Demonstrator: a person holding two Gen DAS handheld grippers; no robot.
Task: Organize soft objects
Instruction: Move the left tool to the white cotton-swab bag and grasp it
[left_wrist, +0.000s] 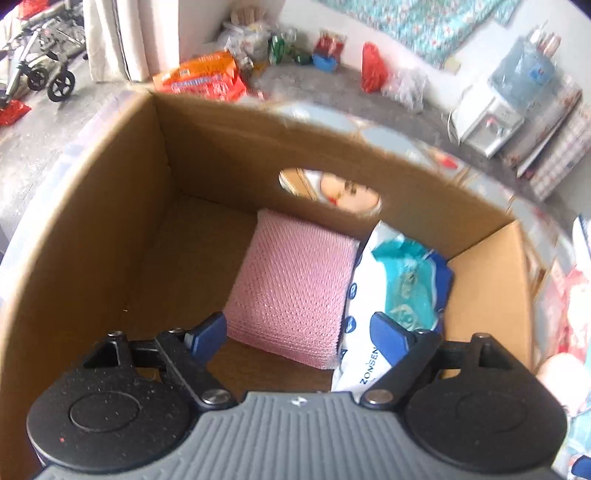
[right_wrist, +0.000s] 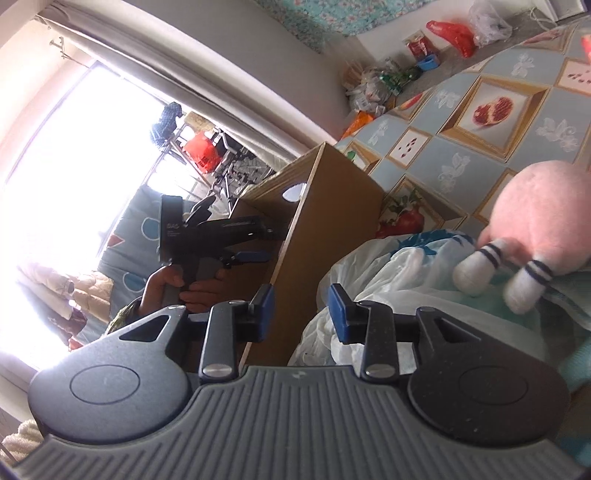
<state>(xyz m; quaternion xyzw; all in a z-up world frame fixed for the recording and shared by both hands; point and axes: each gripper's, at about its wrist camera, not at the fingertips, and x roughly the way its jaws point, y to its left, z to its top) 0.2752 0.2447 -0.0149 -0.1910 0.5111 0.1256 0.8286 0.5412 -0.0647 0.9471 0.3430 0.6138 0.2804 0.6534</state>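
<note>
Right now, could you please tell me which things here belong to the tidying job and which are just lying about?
Part of the job:
- cardboard box
- pink cloth in the box
- wipes pack in the box
- pink plush toy
- white plastic bag

Just lying about:
- orange packets
- red bag
- pushchair
- water dispenser

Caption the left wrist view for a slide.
Open left gripper above a brown cardboard box holding a folded pink mesh cloth beside a blue-and-white wipes pack.

An orange packet (left_wrist: 201, 77), a red bag (left_wrist: 373, 68) and a wheeled frame (left_wrist: 40, 66) are seen on the floor, well beyond the tongs, past the fruit-patterned worktop (right_wrist: 458, 147).
</note>
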